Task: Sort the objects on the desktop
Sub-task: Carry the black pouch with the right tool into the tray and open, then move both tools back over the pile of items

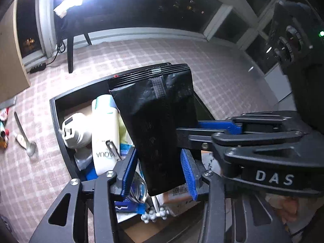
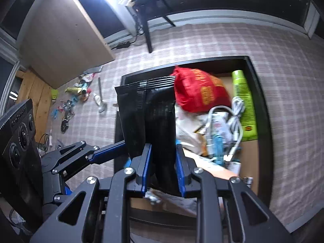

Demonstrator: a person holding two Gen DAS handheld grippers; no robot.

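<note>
Glossy black foil pouch with crimped top seal [image 1: 160,121]: held upright in the air over the black-walled tray [image 1: 60,121], clear of the contents below. Left gripper [image 1: 160,172]: blue ribbed pads either side of the pouch's lower end; near pad touching, far pad apparently with a slight gap, so grip judged loose or partial. Right gripper [image 2: 161,168]: blue pads pressed on both faces of the same pouch, clamped firmly. Each gripper also visible in the other's view, reaching in from the side onto the pouch.

Below the pouch: white tube marked AQUA [image 1: 105,133], white plug adapter [image 1: 76,131], red plastic bag [image 2: 200,91], lime-green bottle [image 2: 244,103], white coiled cable [image 2: 235,121], all crowded in the tray. On the checked cloth [image 1: 101,60] beside the tray: metal spoon [image 1: 26,139], small clutter farther off.

Step in hand, judged: placing the pouch into the tray. Next move calls for lowering into a free gap among the contents, then releasing both grips without tipping the pouch onto the cable.
</note>
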